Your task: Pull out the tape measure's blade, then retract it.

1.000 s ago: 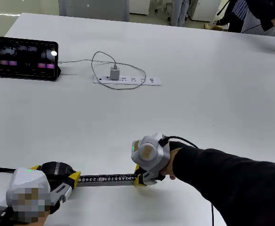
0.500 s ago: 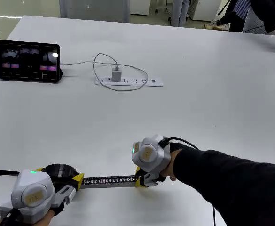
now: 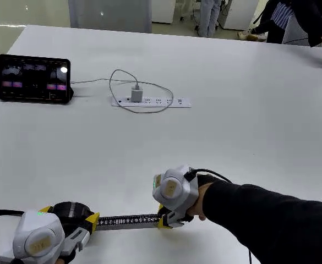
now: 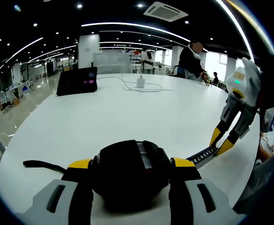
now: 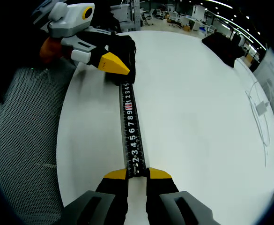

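Head view: tape measure case [image 3: 68, 212] sits on white table [image 3: 216, 137], clamped between left gripper [image 4: 131, 164] jaws. Blade [image 5: 129, 124] drawn out flat along table; right gripper [image 5: 137, 174] pinched narrow on blade tip, apart from case

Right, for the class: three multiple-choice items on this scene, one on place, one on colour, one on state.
1. The black round tape measure case sits: A) in a drawer; B) between the jaws of the left gripper; C) on the floor.
2. The gripper jaw tips are: A) yellow; B) red; C) green.
3. The black numbered blade is: A) fully retracted; B) snapped off; C) pulled out, its end pinched by the right gripper.
Answers: B, its tips flank the case; A, both gripper views show yellow; C, numbers lie exposed over the white table.
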